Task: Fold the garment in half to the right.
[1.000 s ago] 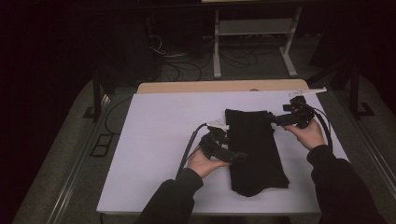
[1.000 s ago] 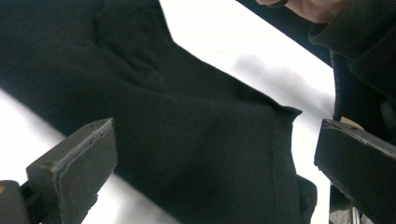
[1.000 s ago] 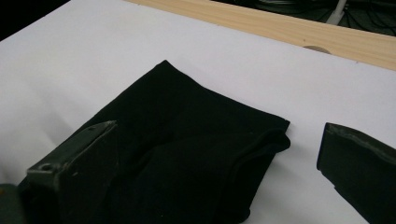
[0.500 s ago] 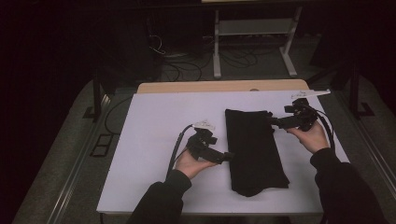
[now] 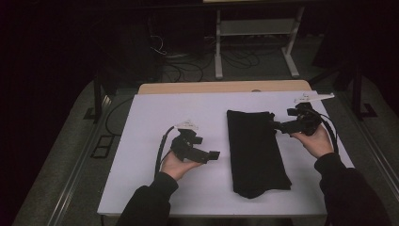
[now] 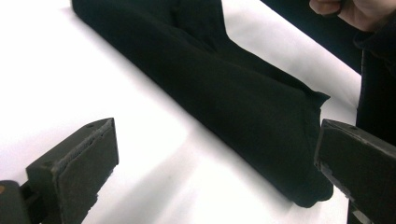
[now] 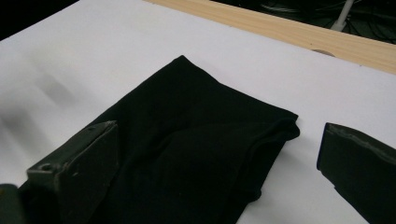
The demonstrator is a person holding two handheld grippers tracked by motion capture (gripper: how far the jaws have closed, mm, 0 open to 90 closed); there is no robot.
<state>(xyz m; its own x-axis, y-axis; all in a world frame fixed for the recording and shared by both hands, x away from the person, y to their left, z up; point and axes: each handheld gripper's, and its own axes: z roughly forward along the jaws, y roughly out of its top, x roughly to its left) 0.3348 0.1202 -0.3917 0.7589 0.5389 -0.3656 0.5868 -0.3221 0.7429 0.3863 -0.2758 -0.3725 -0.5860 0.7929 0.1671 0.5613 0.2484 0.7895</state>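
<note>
- Left gripper view: fingers (image 6: 74,172) of the left gripper (image 5: 212,155) spread wide, nothing between them, hovering over bare white tabletop (image 6: 56,79); black folded cloth (image 6: 233,98) lying just past the tips, running from 11 o'clock down to 4 o'clock.
- Right gripper view: fingers (image 7: 79,172) of the right gripper (image 5: 278,126) likewise spread apart, empty; one standing over the cloth's near part, the other over white surface at 3 o'clock, beside the cloth's folded corner.
- High view: cloth (image 5: 254,150) flat on the tabletop (image 5: 188,108), slightly right of centre, long side from 12 to 6 o'clock.
- Left gripper at 9 o'clock of the cloth, near but apart.
- Right gripper at 2 o'clock of it, tips at its edge.
- Wooden strip (image 5: 226,87) along the tabletop's 12 o'clock side.
</note>
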